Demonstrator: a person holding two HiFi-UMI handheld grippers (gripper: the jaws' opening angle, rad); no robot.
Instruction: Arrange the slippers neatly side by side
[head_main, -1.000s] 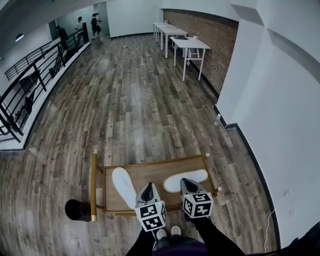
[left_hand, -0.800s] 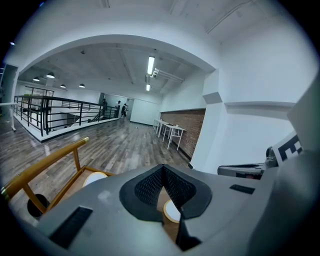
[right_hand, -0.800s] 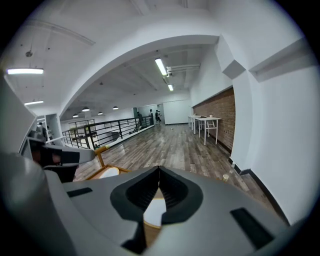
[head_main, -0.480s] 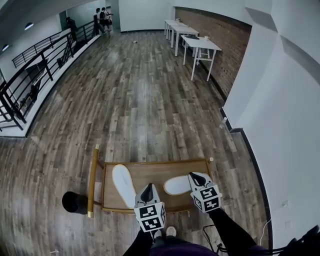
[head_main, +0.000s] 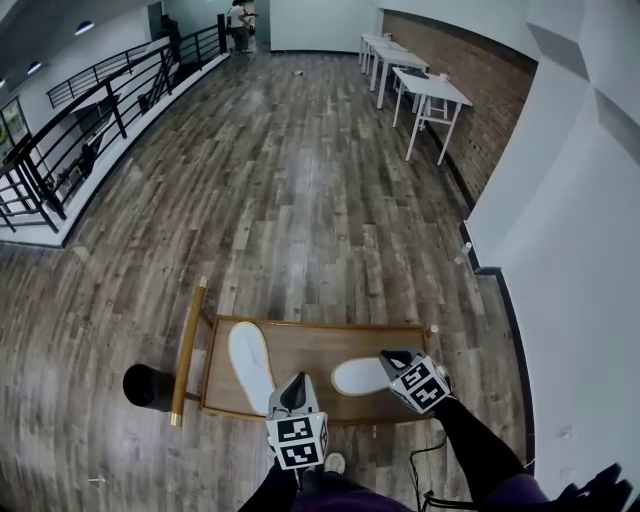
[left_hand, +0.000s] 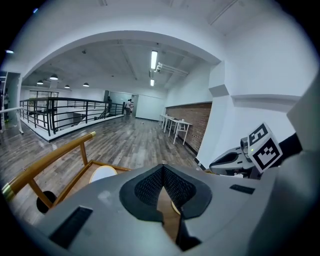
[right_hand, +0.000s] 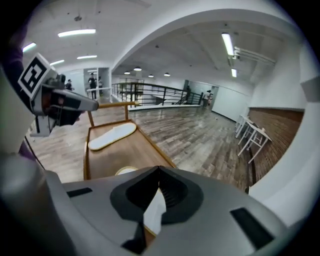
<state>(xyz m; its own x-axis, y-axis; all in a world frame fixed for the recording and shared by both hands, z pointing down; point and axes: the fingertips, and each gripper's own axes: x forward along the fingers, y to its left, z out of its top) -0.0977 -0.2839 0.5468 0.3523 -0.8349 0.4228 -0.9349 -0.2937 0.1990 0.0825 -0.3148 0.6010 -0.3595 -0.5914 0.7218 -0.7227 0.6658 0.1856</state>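
Observation:
Two white slippers lie soles up on a low wooden cart (head_main: 310, 345). The left slipper (head_main: 250, 365) runs lengthwise near the cart's handle end. The right slipper (head_main: 360, 376) lies crosswise near the front rail. My left gripper (head_main: 294, 380) hovers between them at the front edge, jaws shut and empty. My right gripper (head_main: 390, 357) is over the right slipper's right-hand end, tilted down, its jaws shut. In the right gripper view the near slipper (right_hand: 154, 212) shows white under the jaws, and the far slipper (right_hand: 112, 136) lies beyond.
The cart has a gold handle bar (head_main: 187, 350) on its left, with a black round object (head_main: 145, 385) beside it. Wood floor stretches ahead. White tables (head_main: 425, 90) stand against the brick wall, a black railing (head_main: 80, 130) runs at left, and a white wall (head_main: 570, 250) is close on the right.
My right gripper has swung right and down to the right slipper's end and rolled over. The left gripper has barely moved. Both slippers lie as before.

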